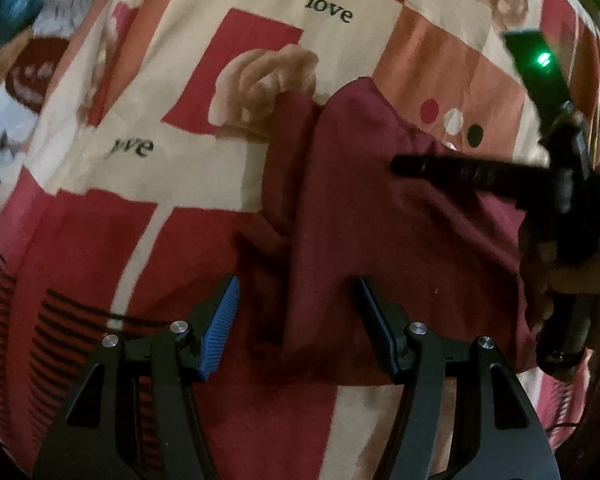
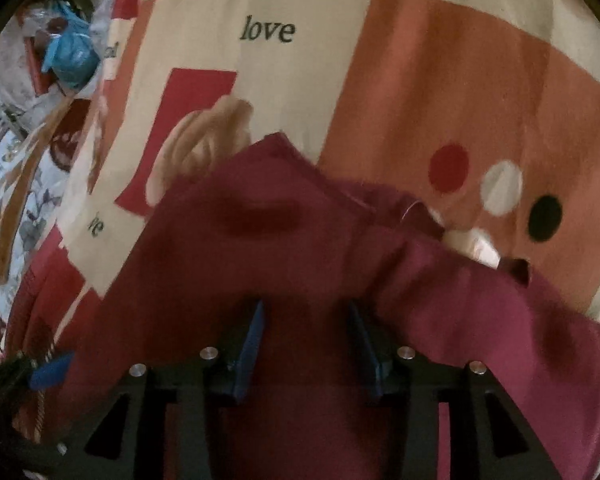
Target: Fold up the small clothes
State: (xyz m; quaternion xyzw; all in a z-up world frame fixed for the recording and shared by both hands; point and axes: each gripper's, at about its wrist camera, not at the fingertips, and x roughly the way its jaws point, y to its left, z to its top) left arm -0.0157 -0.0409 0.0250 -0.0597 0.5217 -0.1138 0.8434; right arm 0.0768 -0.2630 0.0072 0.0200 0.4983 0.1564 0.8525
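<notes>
My left claw [image 1: 296, 312] hangs spread over the near edge of the maroon garment [image 1: 380, 220], pinching nothing. The garment lies partly folded on the patterned bedsheet [image 1: 204, 60], its far corner at twelve o'clock. My right claw [image 2: 306, 332], coming in from three o'clock in the left view, stands parted above the cloth, gripping nothing.
</notes>
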